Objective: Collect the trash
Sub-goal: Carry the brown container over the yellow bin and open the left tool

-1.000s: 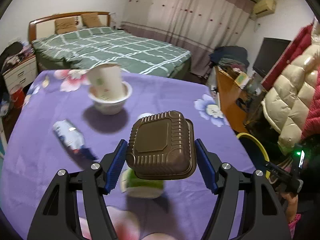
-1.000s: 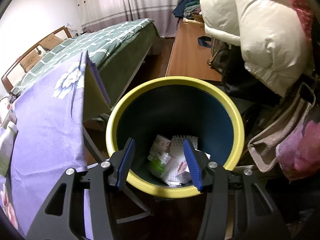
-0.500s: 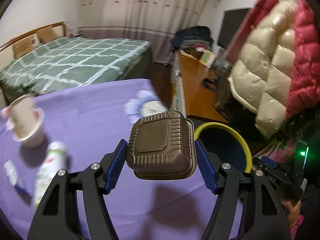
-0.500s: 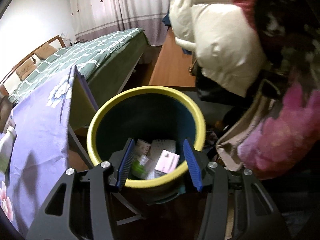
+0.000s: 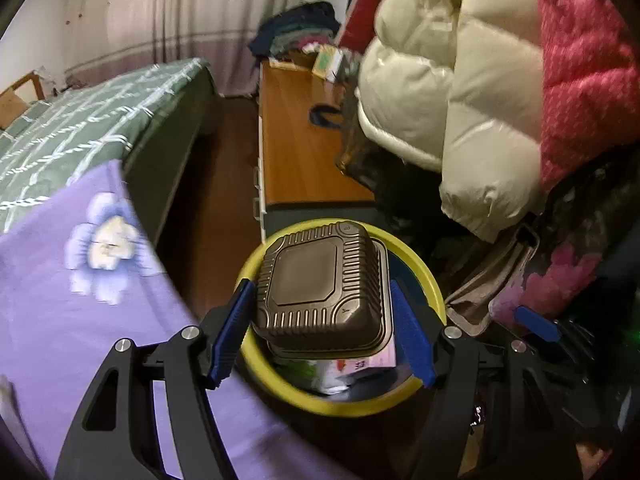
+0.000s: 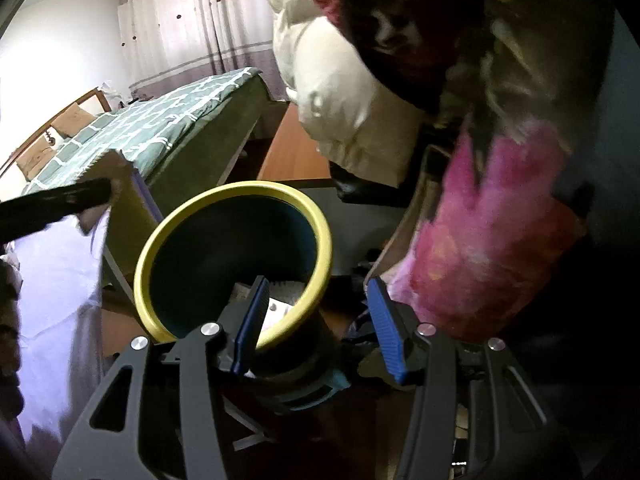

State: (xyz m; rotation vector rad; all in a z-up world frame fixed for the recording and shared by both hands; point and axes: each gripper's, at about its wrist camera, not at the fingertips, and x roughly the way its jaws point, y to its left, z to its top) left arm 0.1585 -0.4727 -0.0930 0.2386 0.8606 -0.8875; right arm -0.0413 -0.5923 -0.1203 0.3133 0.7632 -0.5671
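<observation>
My left gripper (image 5: 324, 332) is shut on a brown ribbed plastic food container (image 5: 320, 288), which hangs right over the mouth of the yellow-rimmed dark bin (image 5: 340, 404). Paper and packaging trash (image 5: 352, 368) lies inside the bin under the container. My right gripper (image 6: 316, 328) stands open with nothing between its blue pads; it hovers at the near right side of the same bin (image 6: 236, 196), one pad over the rim. A dark blurred bar at the left edge of the right wrist view is the left gripper's arm (image 6: 52, 204).
The purple flowered tablecloth (image 5: 80, 320) ends just left of the bin. A green-checked bed (image 5: 80, 120) lies behind it. A wooden bench (image 5: 304, 148) and hanging cream and pink puffy coats (image 5: 460, 100) crowd the bin's far and right sides.
My left gripper has swung right, off the table, carrying the brown container to above the bin. My right gripper has drifted right, away from the bin's centre, staying open.
</observation>
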